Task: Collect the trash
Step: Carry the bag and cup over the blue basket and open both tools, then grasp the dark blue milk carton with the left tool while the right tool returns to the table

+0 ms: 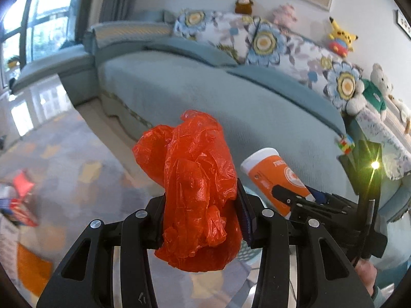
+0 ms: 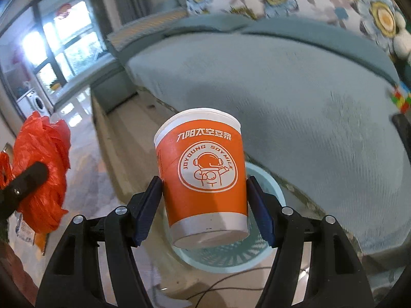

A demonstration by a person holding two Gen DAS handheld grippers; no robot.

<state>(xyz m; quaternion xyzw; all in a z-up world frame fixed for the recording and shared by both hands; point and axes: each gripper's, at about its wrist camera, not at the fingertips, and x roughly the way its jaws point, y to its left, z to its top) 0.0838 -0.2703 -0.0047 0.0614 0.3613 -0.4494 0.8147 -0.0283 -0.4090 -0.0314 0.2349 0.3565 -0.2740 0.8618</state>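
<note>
My left gripper (image 1: pixel 201 215) is shut on a crumpled red plastic bag (image 1: pixel 195 179), held up in the air; the bag also shows in the right wrist view (image 2: pixel 43 169) at the far left. My right gripper (image 2: pixel 205 205) is shut on an orange-and-white paper soymilk cup (image 2: pixel 203 174), held upright and slightly tilted above a light blue waste basket (image 2: pixel 272 187) on the floor. The cup also shows in the left wrist view (image 1: pixel 277 177), to the right of the bag.
A long blue-grey sofa (image 1: pixel 205 84) with flowered cushions and plush toys fills the background. A patterned rug (image 1: pixel 77 179) lies at the left, with red and orange packaging (image 1: pixel 18 202) at its edge. A black cable (image 2: pixel 218 290) runs on the floor by the basket.
</note>
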